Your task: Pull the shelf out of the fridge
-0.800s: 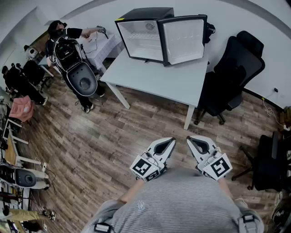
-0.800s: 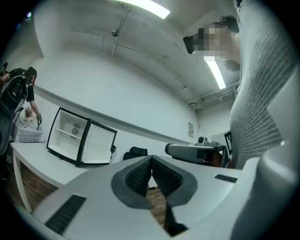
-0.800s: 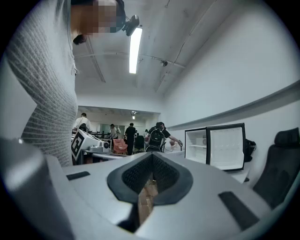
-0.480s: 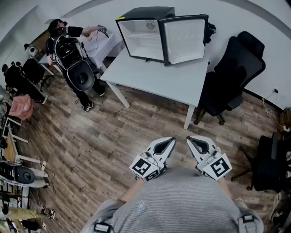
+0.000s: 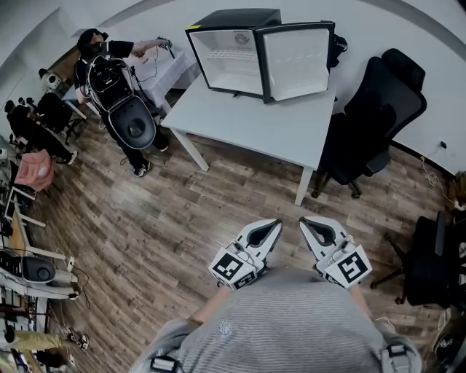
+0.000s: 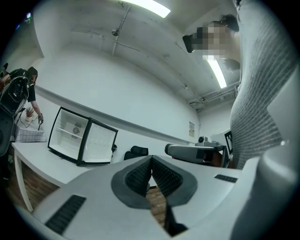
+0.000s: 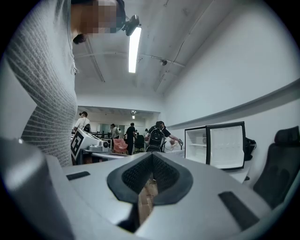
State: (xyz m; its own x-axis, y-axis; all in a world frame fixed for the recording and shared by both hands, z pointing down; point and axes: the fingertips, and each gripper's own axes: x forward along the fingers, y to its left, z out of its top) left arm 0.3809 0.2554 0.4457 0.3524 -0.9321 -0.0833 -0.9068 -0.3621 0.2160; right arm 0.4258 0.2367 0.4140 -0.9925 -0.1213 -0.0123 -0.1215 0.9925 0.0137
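fridge: black shell, white inside
shelf: whitish, pretty much blends into the lining
fridge door: white liner, black frame round it
table: plain white
floor: brown wood planks, streaky grain
office chair: black all over
wall: white-ish, no pattern
left gripper: light grey shell, dark grey pads with a fine dotted texture, black-and-white square markers on the cube
right gripper: same colours
sweater: grey, thin ribbed stripes
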